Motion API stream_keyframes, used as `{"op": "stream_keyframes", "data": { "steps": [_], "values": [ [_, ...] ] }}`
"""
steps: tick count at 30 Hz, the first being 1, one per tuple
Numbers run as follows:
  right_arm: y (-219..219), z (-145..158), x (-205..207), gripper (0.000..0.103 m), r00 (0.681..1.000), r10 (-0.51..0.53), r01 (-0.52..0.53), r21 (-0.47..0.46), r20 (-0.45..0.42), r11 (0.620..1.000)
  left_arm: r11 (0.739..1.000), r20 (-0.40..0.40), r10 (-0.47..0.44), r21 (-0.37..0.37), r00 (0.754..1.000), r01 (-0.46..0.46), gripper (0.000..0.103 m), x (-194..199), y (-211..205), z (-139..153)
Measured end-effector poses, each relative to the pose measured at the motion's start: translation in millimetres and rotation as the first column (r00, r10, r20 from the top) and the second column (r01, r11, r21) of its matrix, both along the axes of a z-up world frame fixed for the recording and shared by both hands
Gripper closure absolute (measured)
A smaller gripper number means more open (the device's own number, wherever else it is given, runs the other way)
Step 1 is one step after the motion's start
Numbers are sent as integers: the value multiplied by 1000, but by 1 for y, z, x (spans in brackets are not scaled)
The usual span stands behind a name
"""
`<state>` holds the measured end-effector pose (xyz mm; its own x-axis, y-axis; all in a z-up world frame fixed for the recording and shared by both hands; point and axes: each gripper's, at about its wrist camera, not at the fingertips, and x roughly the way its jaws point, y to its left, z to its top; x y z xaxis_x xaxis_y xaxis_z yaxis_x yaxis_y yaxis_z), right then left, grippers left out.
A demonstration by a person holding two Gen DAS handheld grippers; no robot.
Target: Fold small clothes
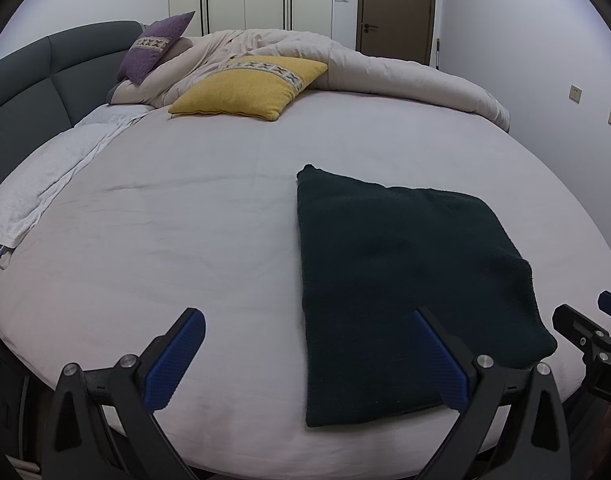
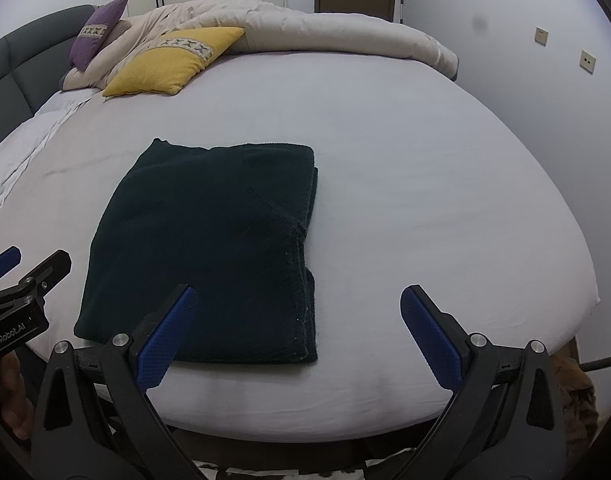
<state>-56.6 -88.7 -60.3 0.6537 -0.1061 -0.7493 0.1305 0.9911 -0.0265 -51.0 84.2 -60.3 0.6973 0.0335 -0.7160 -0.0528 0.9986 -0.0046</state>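
A dark green knit garment (image 1: 409,280) lies folded into a flat rectangle on the bed sheet (image 1: 177,232), near the front edge. It also shows in the right wrist view (image 2: 209,248). My left gripper (image 1: 309,322) is open and empty, above the garment's left front part. My right gripper (image 2: 297,300) is open and empty, above the garment's right front corner. Each gripper's tip shows in the other's view: the right gripper (image 1: 585,312) at the right edge, the left gripper (image 2: 29,260) at the left edge.
A yellow pillow (image 1: 249,86), a purple pillow (image 1: 153,46) and a rumpled beige duvet (image 1: 385,70) lie at the far side of the bed. A white towel (image 1: 53,184) lies at the left. A grey headboard (image 1: 33,76) stands behind it.
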Motion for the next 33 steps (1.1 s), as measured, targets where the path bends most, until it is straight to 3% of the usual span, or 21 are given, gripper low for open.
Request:
{"op": "stream_keyframes", "data": {
  "steps": [33],
  "values": [
    [2, -3, 2, 0, 1000, 8, -8, 1, -7, 1000, 1000, -18, 13, -1, 1000, -13, 0, 1, 6, -11]
  ]
}}
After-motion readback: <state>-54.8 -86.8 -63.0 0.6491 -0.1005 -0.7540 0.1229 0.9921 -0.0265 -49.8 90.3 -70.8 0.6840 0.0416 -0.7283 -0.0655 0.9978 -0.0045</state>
